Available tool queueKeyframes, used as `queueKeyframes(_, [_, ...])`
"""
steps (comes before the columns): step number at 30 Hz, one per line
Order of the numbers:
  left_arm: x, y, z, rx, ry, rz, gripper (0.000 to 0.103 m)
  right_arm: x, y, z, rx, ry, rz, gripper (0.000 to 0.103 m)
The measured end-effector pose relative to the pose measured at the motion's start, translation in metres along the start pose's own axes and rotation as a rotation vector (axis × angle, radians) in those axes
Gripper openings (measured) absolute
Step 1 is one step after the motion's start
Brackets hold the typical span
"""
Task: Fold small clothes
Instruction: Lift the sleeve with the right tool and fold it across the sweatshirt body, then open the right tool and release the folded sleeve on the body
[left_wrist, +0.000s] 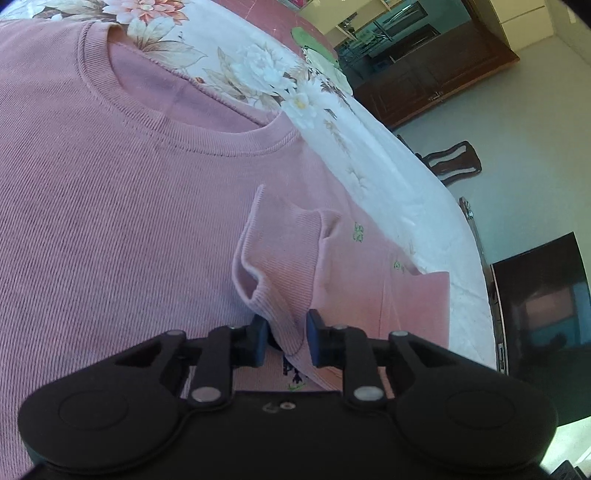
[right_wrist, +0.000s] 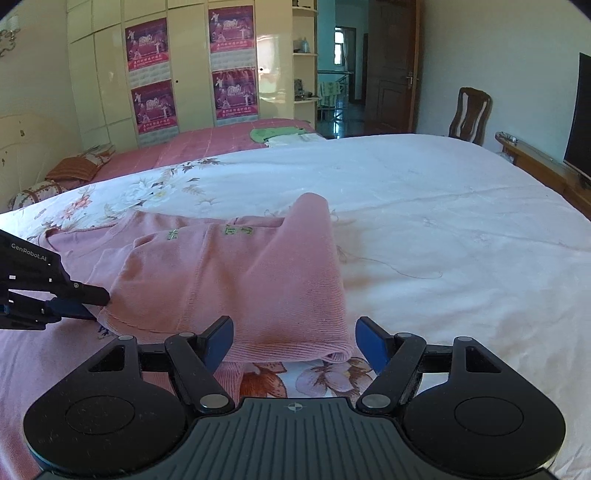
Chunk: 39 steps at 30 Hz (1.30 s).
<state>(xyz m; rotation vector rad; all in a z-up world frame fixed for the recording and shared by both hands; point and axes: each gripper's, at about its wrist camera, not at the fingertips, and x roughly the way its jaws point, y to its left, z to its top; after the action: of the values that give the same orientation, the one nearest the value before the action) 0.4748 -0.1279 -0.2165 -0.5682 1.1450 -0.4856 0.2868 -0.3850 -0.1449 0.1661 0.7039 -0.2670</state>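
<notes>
In the right wrist view, cream wardrobe doors with magenta posters fill the upper left of the frame. Below them a pink-covered bed carries a green cloth. The white flowered quilt spreads across the middle — the surface on which the pink sweater lies, at lower centre, one sleeve folded across its body. At the left edge the left gripper reaches the sweater's edge; in the left wrist view the left gripper has its blue pads narrowed onto a fold of the ribbed cuff. The right gripper stands spread at bottom centre, the sleeve end between its jaws but untouched. Right of centre a dark wooden door and a chair stand against the wall — a black screen sits at the far right.
</notes>
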Motion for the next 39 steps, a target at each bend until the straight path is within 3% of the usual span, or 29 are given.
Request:
queueKeyframes(3, [0.0, -0.004, 0.0, 0.027, -0.033, 0.01, 0.02, 0.006, -0.002, -0.001, -0.002, 0.009, -0.018, 0.072])
queueKeyframes(5, [-0.004, -0.006, -0.001, 0.051, -0.053, 0.022, 0.006, 0.011, -0.003, -0.002, 0.001, 0.021, -0.031, 0.072])
queueKeyframes(9, [-0.031, -0.008, 0.003, 0.073, -0.15, -0.012, 0.007, 0.018, -0.004, -0.005, 0.0, 0.044, -0.041, 0.072])
queueKeyframes(15, [-0.084, -0.003, 0.019, 0.06, -0.287, -0.037, 0.007, 0.014, 0.013, -0.006, -0.052, 0.039, 0.032, 0.072])
queueKeyframes(22, [-0.137, 0.038, 0.031, 0.018, -0.398, 0.046, 0.007, 0.025, 0.03, -0.013, -0.08, 0.066, 0.078, 0.071])
queueKeyframes(23, [-0.141, 0.044, 0.03, 0.015, -0.402, 0.061, 0.007, 0.027, 0.031, -0.012, -0.075, 0.064, 0.081, 0.065])
queueKeyframes(24, [-0.144, 0.05, 0.029, 0.009, -0.402, 0.076, 0.007, 0.031, 0.032, -0.011, -0.067, 0.078, 0.086, 0.033])
queueKeyframes(25, [-0.146, 0.057, 0.028, -0.002, -0.399, 0.091, 0.007, 0.035, 0.031, -0.009, -0.046, 0.091, 0.099, 0.009])
queueKeyframes(30, [-0.147, 0.082, 0.015, -0.017, -0.396, 0.155, 0.007, 0.03, 0.024, -0.003, -0.009, 0.089, 0.1, 0.009])
queueKeyframes(34, [-0.129, 0.097, 0.008, 0.01, -0.324, 0.233, 0.007, 0.032, 0.019, -0.014, -0.031, 0.136, 0.088, 0.009])
queueKeyframes(35, [-0.127, 0.098, 0.005, 0.031, -0.31, 0.257, 0.008, 0.03, 0.021, -0.011, -0.059, 0.146, 0.09, 0.009])
queueKeyframes(38, [-0.14, 0.096, -0.002, 0.049, -0.351, 0.301, 0.032, 0.018, 0.015, -0.009, -0.062, 0.15, 0.116, 0.01])
queueKeyframes(39, [-0.148, 0.096, -0.004, 0.045, -0.369, 0.305, 0.05, 0.012, 0.011, -0.009, -0.052, 0.14, 0.121, 0.017])
